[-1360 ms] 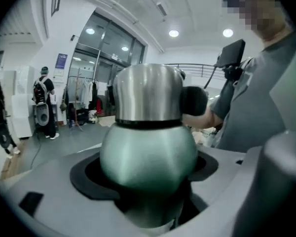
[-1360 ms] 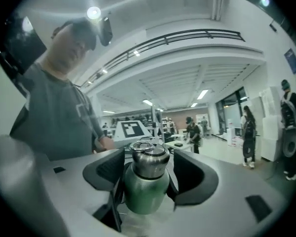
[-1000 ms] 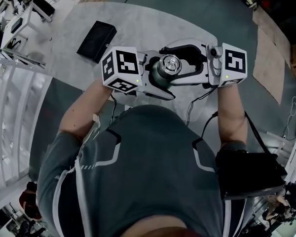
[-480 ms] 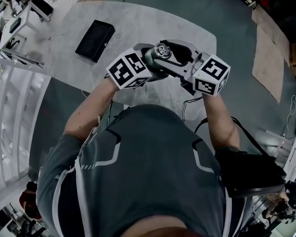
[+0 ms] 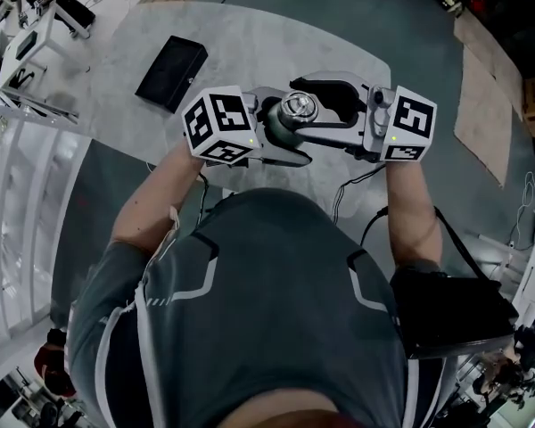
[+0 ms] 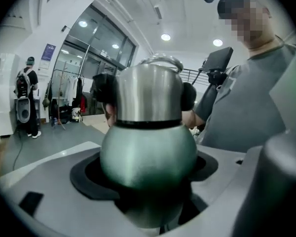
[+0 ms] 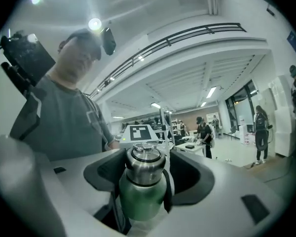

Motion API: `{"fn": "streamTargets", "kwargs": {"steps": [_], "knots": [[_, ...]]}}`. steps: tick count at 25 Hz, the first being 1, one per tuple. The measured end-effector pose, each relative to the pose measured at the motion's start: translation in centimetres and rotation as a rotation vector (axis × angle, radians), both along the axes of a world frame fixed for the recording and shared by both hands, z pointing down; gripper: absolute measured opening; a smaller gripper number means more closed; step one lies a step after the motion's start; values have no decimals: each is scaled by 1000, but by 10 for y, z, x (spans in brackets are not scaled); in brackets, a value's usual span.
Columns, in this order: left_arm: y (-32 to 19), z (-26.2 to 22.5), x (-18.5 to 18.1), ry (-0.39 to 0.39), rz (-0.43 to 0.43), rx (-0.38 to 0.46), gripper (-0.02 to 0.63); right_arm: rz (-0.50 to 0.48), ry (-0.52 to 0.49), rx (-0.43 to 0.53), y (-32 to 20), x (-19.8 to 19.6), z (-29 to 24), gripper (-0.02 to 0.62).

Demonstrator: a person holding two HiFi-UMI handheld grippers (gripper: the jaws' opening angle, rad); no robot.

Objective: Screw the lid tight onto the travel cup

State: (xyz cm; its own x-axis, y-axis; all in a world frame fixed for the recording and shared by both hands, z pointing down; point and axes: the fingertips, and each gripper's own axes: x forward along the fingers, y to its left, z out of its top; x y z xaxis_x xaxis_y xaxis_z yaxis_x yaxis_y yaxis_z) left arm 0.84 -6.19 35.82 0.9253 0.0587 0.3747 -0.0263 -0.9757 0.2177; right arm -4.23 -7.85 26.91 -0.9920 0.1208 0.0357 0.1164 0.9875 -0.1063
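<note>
Head view is showing a black box (image 5: 172, 71) lying at the left on the pale table (image 5: 250, 34). To its right, the left gripper (image 5: 281, 139) is clamping the rounded green body of the travel cup (image 6: 148, 152) and holding it upright in the air, just in front of the person's chest. Its marker cube (image 5: 218, 125) is showing black-and-white square patterns. The steel lid (image 5: 299, 107) is sitting on top of the cup. Further right, the right gripper (image 5: 325, 114) is reaching around that lid. Its jaws have just been opening and are standing apart, with the lid between them and a gap showing beside it. Its own marker cube (image 5: 410, 121) is showing more square patterns.
</note>
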Motion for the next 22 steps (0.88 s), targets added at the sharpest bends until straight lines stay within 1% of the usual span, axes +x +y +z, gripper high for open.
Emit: {"fn": "streamTargets", "kwargs": {"steps": [2, 4, 6, 8, 10, 13, 16, 20, 22], "knots": [[-1, 0, 2, 5, 3, 17, 403, -16, -10, -8, 1, 0, 1, 295], [-10, 5, 0, -8, -46, 53, 403, 16, -21, -21, -5, 2, 3, 296], [-24, 15, -8, -25, -119, 74, 402, 85, -36, -39, -16, 7, 5, 296], [-36, 23, -18, -25, -182, 87, 402, 166, -34, -34, -29, 12, 7, 296], [-47, 26, -29, -7, -241, 120, 403, 244, -9, -12, -40, 16, 10, 296], [-66, 27, -40, 31, -354, 172, 402, 371, 34, 16, -57, 24, 19, 295], [-79, 33, -46, 48, -449, 195, 403, 473, 59, 16, -67, 38, 30, 293], [-96, 45, -56, 40, -543, 210, 403, 603, 61, -7, -84, 58, 44, 256], [-106, 52, -57, 36, -583, 215, 403, 674, 67, -11, -95, 71, 51, 193]]}}
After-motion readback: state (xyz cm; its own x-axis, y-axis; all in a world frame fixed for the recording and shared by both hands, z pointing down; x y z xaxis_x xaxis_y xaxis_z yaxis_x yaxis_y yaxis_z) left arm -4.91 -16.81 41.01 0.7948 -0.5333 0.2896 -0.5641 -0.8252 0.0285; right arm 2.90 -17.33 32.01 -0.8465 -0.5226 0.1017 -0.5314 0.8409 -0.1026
